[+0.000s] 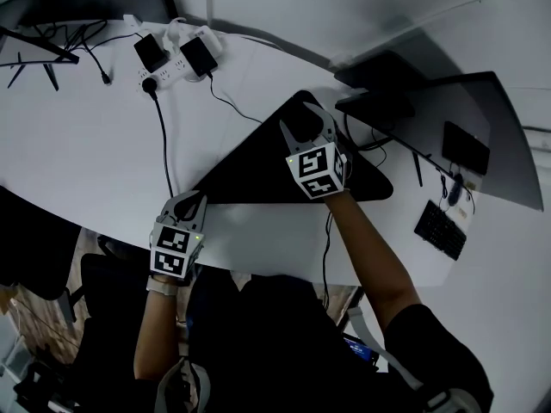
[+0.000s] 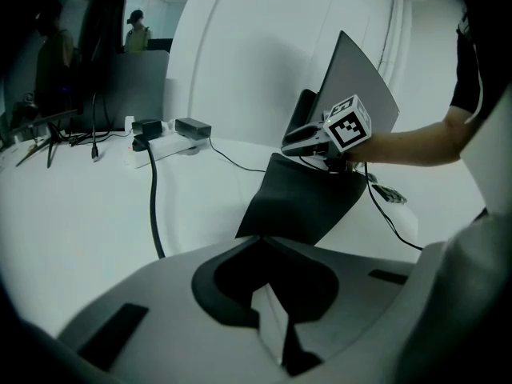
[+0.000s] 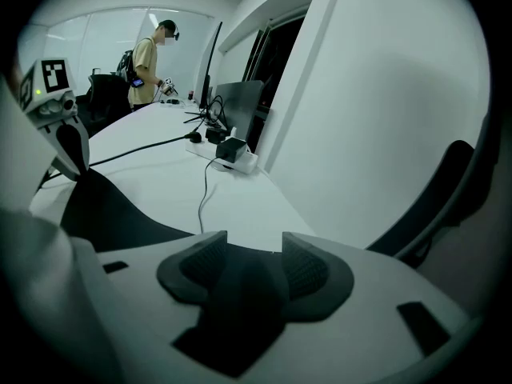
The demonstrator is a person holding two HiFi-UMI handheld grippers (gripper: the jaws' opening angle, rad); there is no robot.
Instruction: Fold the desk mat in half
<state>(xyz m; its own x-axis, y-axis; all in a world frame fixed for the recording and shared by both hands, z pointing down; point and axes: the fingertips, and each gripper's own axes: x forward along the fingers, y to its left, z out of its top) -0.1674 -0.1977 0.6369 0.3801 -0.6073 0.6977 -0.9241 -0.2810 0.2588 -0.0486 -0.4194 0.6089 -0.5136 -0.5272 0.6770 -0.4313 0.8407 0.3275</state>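
Desk mat (image 1: 258, 175): black, along the near edge of the surface (image 1: 86, 136), toward its right end; left corner raised a little, the rest lying in a tapering shape.
Left tongs (image 1: 193, 198): closed on the mat's left corner, right at the near edge.
Right tongs (image 1: 303, 127): apart, empty, hovering over the mat's far part.
Risk, unfolding: far end unheld, likely to spring back with nothing pressing it.
Risk, dragging: possible slide off the near edge under a hard pull at the clamped corner.
Risk, cable (image 1: 164, 149): just beside that corner, easily snagged.

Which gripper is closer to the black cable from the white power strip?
Left. The left gripper sits right beside the black cable; the right gripper is farther off, across the desk mat.
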